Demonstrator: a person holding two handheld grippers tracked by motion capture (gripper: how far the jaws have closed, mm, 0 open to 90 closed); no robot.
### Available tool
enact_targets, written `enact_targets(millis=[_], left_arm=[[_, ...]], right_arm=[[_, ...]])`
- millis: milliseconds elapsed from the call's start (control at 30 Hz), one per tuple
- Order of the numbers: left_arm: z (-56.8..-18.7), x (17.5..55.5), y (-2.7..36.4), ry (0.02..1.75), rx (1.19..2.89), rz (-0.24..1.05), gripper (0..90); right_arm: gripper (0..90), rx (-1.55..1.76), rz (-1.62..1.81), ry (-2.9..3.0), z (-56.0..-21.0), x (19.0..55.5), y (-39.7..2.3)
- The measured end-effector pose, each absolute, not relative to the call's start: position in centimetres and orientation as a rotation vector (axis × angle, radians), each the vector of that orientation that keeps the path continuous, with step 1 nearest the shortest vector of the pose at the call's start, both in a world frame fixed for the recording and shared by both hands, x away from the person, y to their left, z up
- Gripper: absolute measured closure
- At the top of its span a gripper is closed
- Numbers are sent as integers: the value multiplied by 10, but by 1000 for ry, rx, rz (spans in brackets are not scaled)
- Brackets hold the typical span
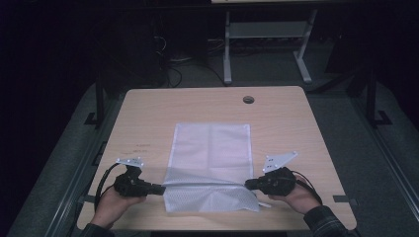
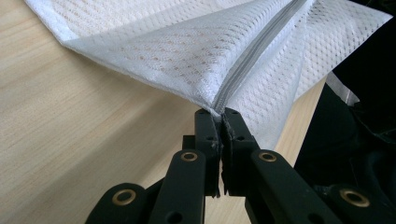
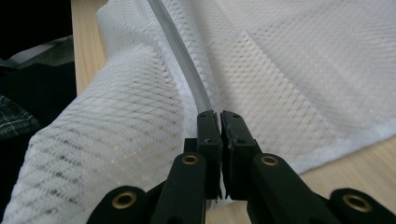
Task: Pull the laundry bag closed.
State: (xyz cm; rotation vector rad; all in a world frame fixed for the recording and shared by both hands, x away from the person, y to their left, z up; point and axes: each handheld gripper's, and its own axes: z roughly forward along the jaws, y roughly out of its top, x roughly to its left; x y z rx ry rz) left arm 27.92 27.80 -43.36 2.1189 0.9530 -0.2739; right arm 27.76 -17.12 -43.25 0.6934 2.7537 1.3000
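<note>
- White mesh bag (image 1: pixel 210 165) lay flat mid-tabletop, long side running away from the person; near end was lifted and folded up off the wood.
- Left tool (image 1: pixel 159 188) was clamped tight on the bag's near left corner, right at the end of the grey zipper (image 2: pixel 254 51); jaws pressed together with fabric pinched between.
- Right tool (image 1: pixel 248 184) was clamped on the opposite near corner, jaws likewise closed on the zippered edge (image 3: pixel 180 51).
- Grip at both ends of the zipper line likely kept that edge taut and level, so the near part could be folded over evenly onto the rest; judged as a fold in hand, barely begun.
- Far part of the bag rested flat, which anchored it while the near edge rose.
- Both hands sat low near the tabletop's near edge, well apart, 1 each side of the bag.
- Tabletop (image 1: pixel 148 118) was light wood grain, rounded corners, with 1 round cable hole (image 1: pixel 248 99) near the far edge.
- Room was dark; grey carpet floor (image 1: pixel 64 163), a white-legged desk frame (image 1: pixel 267 44) and cables behind.
</note>
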Motion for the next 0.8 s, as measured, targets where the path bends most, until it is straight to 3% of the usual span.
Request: enact_targets(millis=[800], left_arm=[[-433,278,280,992,2137,-237,870]], right_arm=[[869,659,1260,2783,-431,272,-176]])
